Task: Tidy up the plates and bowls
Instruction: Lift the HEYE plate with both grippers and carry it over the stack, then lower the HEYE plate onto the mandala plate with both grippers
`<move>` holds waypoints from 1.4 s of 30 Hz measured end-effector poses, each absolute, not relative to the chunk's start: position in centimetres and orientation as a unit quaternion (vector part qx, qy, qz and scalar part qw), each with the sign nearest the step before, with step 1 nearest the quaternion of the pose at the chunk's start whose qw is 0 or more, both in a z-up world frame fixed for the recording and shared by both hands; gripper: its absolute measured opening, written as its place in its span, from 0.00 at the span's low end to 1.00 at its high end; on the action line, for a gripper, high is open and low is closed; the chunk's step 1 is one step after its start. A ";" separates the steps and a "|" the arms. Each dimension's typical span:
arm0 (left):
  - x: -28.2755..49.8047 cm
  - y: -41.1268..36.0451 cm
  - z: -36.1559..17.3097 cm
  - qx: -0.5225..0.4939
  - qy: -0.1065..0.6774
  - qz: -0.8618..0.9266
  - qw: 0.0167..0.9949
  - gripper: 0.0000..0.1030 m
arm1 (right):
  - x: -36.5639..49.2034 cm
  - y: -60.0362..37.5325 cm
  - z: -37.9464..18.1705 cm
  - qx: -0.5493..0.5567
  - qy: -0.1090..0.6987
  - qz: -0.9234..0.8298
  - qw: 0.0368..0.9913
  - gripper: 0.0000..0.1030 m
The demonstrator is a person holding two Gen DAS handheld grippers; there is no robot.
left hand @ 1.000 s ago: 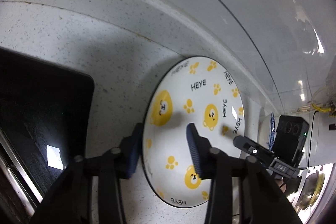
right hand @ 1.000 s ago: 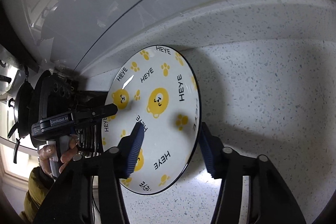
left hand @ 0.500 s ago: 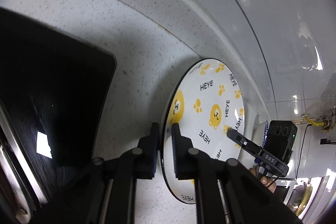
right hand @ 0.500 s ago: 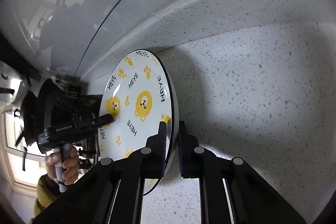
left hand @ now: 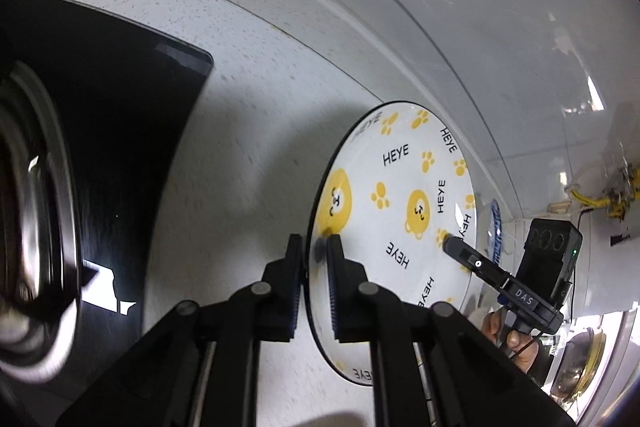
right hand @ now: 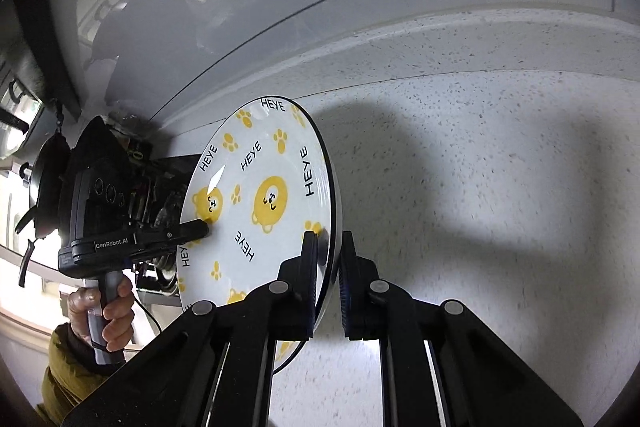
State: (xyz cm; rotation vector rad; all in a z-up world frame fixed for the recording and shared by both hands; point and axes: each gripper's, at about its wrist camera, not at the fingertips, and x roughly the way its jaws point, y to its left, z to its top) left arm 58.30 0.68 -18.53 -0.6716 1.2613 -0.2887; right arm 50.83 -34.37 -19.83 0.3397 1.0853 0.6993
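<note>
You hold the round white ceramic plate with yellow bears clear of the speckled countertop, left gripper and right gripper each clamped on opposite rim edges — pull them apart or twist unevenly, and the glazed rim may slip free.

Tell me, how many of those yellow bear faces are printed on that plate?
4 can be made out on the plate: one in the middle, one by its left rim, one partly hidden at the bottom behind the right gripper, and one peeking out low in the left wrist view. Others may be hidden.
</note>
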 end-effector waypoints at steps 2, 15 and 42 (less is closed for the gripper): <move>57.1 0.0 -17.7 -0.303 0.571 -0.137 0.751 0.10 | 49.3 -34.8 -19.0 0.154 0.497 0.324 0.790 0.10; 46.9 -3.6 -12.8 -0.283 0.561 -0.192 0.754 0.10 | 37.2 -36.2 -15.1 0.157 0.464 0.281 0.825 0.10; 27.6 2.5 -17.9 -0.233 0.599 -0.182 0.744 0.10 | 26.3 -32.6 -23.8 0.183 0.527 0.278 0.782 0.10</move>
